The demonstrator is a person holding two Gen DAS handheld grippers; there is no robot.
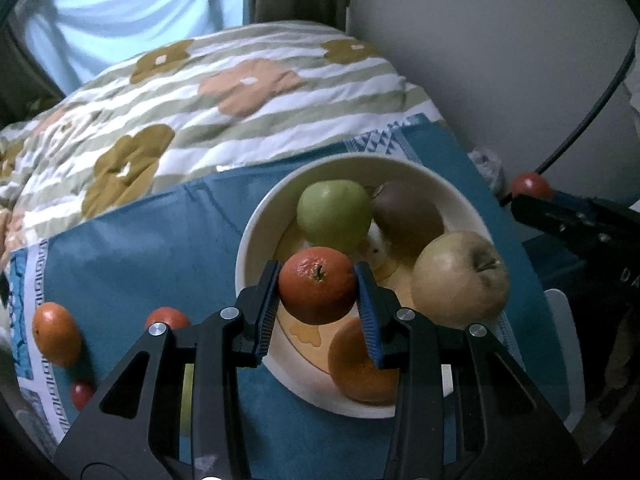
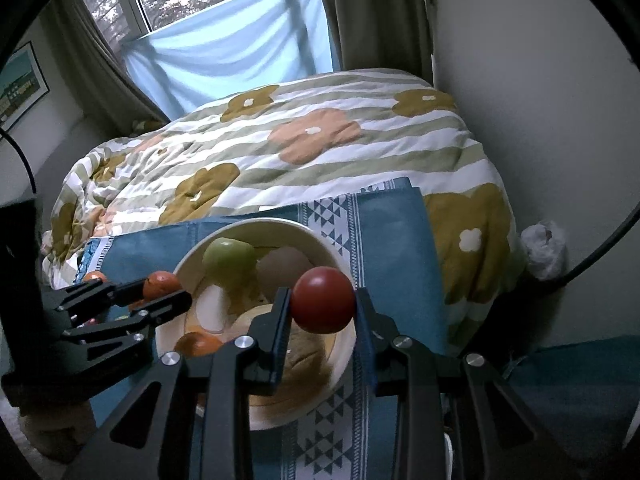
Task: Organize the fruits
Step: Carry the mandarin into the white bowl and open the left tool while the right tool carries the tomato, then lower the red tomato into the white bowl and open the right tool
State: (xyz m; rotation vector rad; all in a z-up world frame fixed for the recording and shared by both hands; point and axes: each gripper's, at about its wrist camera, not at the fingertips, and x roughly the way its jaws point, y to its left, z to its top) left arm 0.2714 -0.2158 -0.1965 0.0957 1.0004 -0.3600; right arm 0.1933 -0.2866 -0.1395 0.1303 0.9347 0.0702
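My left gripper [image 1: 317,285] is shut on a mandarin [image 1: 316,284] and holds it over the near side of a white bowl [image 1: 256,236]. The bowl holds a green apple [image 1: 334,210], a kiwi [image 1: 406,208], a pale yellow apple [image 1: 458,278] and an orange [image 1: 360,364]. My right gripper [image 2: 322,300] is shut on a red tomato [image 2: 322,299] above the right rim of the bowl [image 2: 320,246]. The left gripper [image 2: 120,304] with its mandarin [image 2: 160,283] shows at the left of the right wrist view. The right gripper's tomato [image 1: 531,185] shows at the right of the left wrist view.
The bowl sits on a blue patterned cloth [image 1: 132,248] on a bed. An orange mandarin [image 1: 56,334], a red fruit [image 1: 168,318] and a small tomato [image 1: 82,394] lie on the cloth at left. A flowered striped duvet [image 1: 224,96] lies behind. A wall [image 2: 540,100] stands at right.
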